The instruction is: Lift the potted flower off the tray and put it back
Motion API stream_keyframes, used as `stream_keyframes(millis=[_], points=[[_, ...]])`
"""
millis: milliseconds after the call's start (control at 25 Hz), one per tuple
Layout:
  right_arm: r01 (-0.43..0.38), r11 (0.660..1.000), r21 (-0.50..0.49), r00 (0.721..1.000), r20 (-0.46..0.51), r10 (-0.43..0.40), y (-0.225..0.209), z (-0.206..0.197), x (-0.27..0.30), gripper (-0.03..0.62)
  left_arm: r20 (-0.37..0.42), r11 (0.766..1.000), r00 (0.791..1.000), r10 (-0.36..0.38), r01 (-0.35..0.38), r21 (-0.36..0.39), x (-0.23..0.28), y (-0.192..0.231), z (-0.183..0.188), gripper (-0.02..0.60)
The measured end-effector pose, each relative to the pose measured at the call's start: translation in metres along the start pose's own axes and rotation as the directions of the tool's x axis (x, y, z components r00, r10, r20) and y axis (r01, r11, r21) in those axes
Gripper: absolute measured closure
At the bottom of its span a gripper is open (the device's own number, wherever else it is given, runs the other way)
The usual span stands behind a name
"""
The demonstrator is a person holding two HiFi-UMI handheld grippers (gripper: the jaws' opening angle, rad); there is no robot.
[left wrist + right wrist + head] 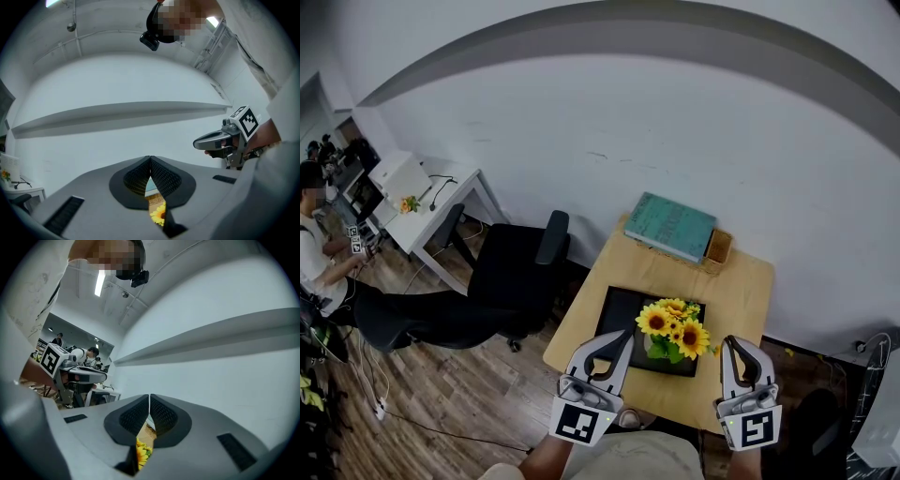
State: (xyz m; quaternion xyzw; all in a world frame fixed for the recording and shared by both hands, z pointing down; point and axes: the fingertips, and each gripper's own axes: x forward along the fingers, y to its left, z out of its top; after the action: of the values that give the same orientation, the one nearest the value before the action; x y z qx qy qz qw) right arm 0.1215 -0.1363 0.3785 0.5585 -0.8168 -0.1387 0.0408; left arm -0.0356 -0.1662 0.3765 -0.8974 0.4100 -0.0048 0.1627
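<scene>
A pot of yellow sunflowers (675,328) stands on a black tray (614,314) on a small wooden table (741,281). My left gripper (625,336) hovers at the tray's near left side, just short of the flowers, shut with nothing in it. My right gripper (732,343) is to the right of the flowers and off the tray, also shut and empty. In the left gripper view the jaws (150,161) meet, and a sunflower (159,213) shows below them. The right gripper view shows the same: a closed right gripper (149,399) above a sunflower (143,451).
A teal book (670,225) and a small wooden box (718,247) lie at the table's far edge by the white wall. A black office chair (520,262) stands left of the table. Further left are a white desk (431,202) and a seated person (319,244).
</scene>
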Motion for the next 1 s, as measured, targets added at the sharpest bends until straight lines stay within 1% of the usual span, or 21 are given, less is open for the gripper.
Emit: stream_keyframes(millis=[120,440,760,840,920,960,1000], points=[[0.009,1.0,0.001,1.0,0.003,-0.009,-0.001,0.0,-0.002,0.571,0.001,1.0,1.0,-0.004,0.004,0.008,-0.001,-0.001,0.001,0.575],[0.041,0.999,0.009,0.999,0.006,-0.041,-0.007,0.001,-0.008,0.571,0.008,1.0,1.0,-0.005,0.005,0.001,-0.001,-0.004,0.001,0.575],[0.044,0.999,0.005,0.999,0.005,-0.044,-0.008,0.001,-0.008,0.571,0.015,1.0,1.0,-0.005,0.005,-0.002,-0.001,-0.004,0.002,0.575],[0.044,0.999,0.003,0.999,0.002,-0.044,-0.007,0.001,-0.007,0.571,0.001,1.0,1.0,-0.002,0.002,-0.01,-0.002,-0.003,-0.001,0.575],[0.044,0.999,0.004,0.999,0.001,-0.044,-0.008,0.0,-0.007,0.571,-0.032,0.999,0.999,0.004,-0.005,-0.045,-0.004,-0.003,-0.008,0.575],[0.046,0.999,0.005,0.999,0.001,-0.046,-0.008,0.001,-0.006,0.571,-0.038,0.999,0.999,0.005,-0.007,-0.049,-0.004,-0.003,-0.009,0.575],[0.047,0.999,0.004,0.999,0.001,-0.047,-0.008,0.001,-0.006,0.571,-0.025,0.999,1.0,0.004,-0.005,-0.036,-0.003,-0.002,-0.007,0.575]])
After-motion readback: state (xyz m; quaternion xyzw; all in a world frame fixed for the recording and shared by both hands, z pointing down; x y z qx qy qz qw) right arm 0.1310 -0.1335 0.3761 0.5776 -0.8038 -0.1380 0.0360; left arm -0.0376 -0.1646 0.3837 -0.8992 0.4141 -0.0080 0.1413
